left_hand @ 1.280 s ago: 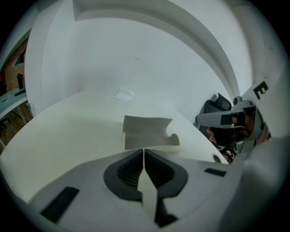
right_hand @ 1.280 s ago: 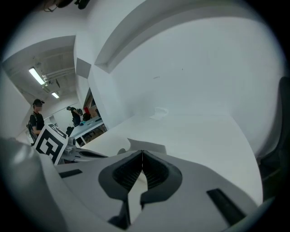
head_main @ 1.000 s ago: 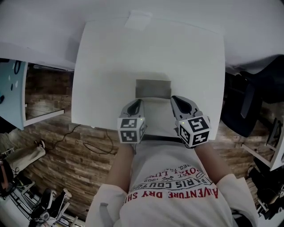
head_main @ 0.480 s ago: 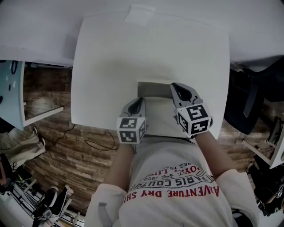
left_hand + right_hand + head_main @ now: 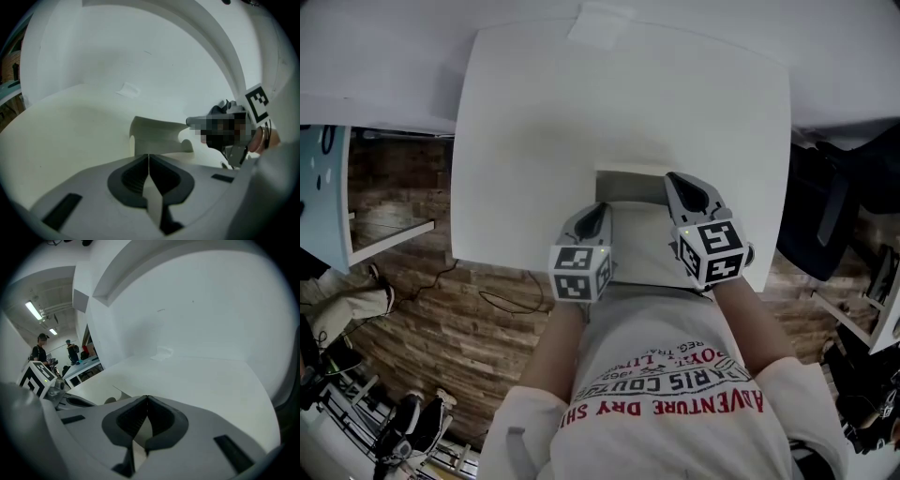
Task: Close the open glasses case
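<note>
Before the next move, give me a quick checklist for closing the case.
1. Lid of the case standing up, open: ok.
2. Left tongs shut, nothing between them: ok.
3. Right tongs shut, nothing between them: ok.
4. Either tongs touching the lid: cannot tell.
5. Glasses inside the case: cannot tell.
6. Paper scrap far from the case: ok.

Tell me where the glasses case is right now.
In the head view the glasses case lies open at the near edge of the table, between the left gripper and the right gripper, its lid raised on the far side.
</note>
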Available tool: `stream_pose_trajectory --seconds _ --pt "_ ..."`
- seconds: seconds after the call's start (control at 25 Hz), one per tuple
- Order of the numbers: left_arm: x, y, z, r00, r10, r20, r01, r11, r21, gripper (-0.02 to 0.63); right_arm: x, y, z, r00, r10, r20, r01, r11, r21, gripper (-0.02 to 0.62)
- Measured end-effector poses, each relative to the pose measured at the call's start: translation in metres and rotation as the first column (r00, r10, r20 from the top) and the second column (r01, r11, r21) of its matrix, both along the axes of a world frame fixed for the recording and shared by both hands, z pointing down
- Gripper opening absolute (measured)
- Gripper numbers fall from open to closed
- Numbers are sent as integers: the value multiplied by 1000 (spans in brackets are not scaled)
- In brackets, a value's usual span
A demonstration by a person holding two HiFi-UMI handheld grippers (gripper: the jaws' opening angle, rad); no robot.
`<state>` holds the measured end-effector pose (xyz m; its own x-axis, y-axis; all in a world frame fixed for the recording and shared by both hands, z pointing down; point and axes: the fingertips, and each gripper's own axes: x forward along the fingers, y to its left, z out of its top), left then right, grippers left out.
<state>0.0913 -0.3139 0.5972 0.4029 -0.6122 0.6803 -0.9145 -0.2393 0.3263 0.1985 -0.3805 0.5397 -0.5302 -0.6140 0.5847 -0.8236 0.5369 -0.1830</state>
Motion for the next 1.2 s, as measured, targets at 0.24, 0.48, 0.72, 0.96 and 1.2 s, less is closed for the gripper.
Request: stream_pose_trajectory --seconds 0.24,0.48,0.72,0.96,1.2 --pt "2 0 1 1000 5 -6 -5 1000 7 12 2 16 2 999 -17 29 17 1000 -17 12" --pt "1 -1 0 1000 1 -4 -1 1000 20 12 1 37 8 999 -31 41 33 997 -68 12" --pt "0 -1 -1 1000 -5 -13 5 1000 16 12 1 50 16 997 -33 63 39 994 -98 12" --pt "0 0 1 1000 -14 -25 14 1000 10 12 1 59 31 995 -40 92 53 987 -148 12" --pt "2 -1 -1 999 -22 -42 22 1000 1 12 3 60 38 993 -59 107 77 982 -174 12"
